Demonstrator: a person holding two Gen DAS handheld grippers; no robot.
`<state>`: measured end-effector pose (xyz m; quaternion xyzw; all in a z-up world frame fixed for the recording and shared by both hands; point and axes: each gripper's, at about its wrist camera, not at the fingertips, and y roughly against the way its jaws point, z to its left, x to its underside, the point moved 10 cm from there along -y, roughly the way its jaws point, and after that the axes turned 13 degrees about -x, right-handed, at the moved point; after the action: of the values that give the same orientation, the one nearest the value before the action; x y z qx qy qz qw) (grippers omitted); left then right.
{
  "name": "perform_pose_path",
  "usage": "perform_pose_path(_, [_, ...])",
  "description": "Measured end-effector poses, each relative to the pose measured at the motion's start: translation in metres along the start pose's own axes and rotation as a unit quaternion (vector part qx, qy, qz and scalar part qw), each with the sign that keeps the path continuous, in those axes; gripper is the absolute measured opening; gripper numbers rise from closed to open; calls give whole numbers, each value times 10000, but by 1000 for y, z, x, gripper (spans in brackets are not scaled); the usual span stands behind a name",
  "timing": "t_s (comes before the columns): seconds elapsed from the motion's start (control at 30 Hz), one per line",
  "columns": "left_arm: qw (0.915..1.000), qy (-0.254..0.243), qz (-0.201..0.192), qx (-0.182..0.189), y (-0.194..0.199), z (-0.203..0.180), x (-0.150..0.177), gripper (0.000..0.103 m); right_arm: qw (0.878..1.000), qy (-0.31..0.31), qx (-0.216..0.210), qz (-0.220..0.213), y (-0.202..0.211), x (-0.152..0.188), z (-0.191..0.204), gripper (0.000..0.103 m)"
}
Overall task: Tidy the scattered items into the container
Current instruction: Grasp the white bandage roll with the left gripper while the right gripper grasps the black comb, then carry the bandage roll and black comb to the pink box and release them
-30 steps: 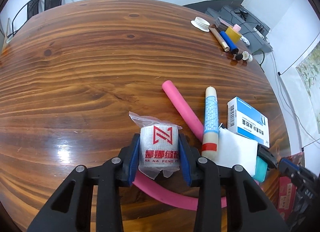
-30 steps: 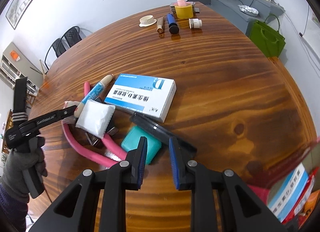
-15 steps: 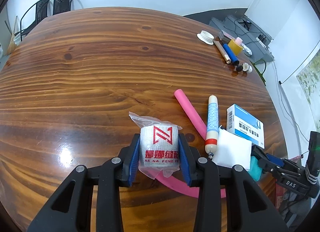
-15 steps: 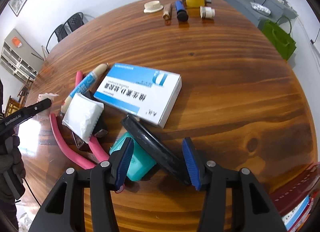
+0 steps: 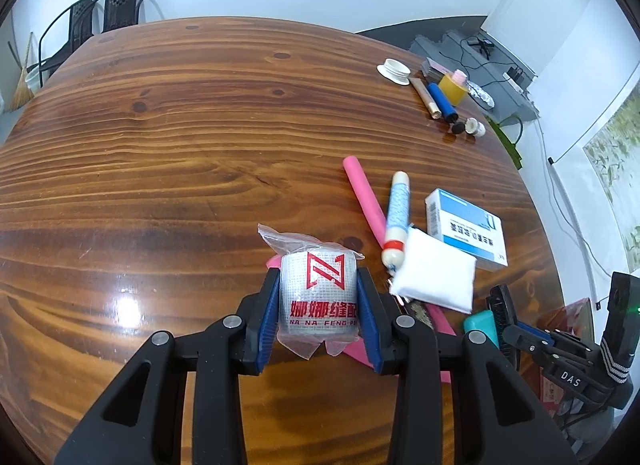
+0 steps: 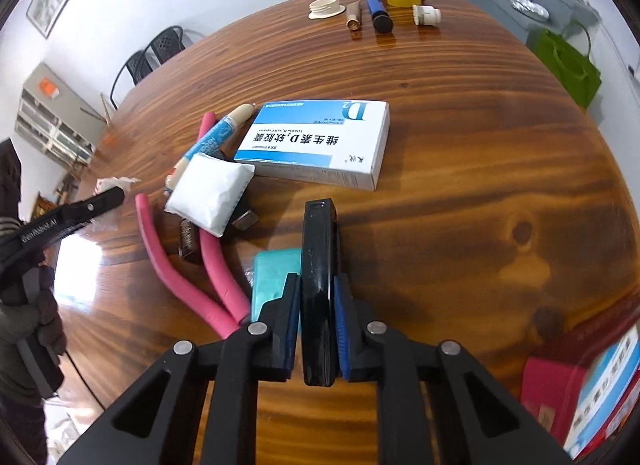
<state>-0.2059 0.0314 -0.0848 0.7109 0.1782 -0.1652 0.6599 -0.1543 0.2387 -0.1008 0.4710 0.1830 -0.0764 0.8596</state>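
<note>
We find the left claw clamped on a bagged white roll printed with a red "N" logo and "NA NA FENG", held above the desk. The right claw, spread wide half a second ago, now grips a black comb-like bar beside the teal block. Beyond lie a white pouch and a blue-white box marked "D2" and "Vitamin D". The roll's position in the left claw is unchanged.

"NA NA FENG" is printed in red on the wrapped roll; "D2" and "Vitamin D" are printed on the blue-and-white box; "DAS" is marked on the right gripper.
</note>
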Motion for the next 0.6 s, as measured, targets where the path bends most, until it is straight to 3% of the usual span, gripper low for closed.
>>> perform_pose_path(0.3, [9997,-190,-79,128,29,-27,16,39,9987,-163,-267,-409,40,9,14,18])
perform_pose_path(0.6, [9981,-477,-172,345,57,-73,36,39,9954,-363,7,-882,103,31,-13,18])
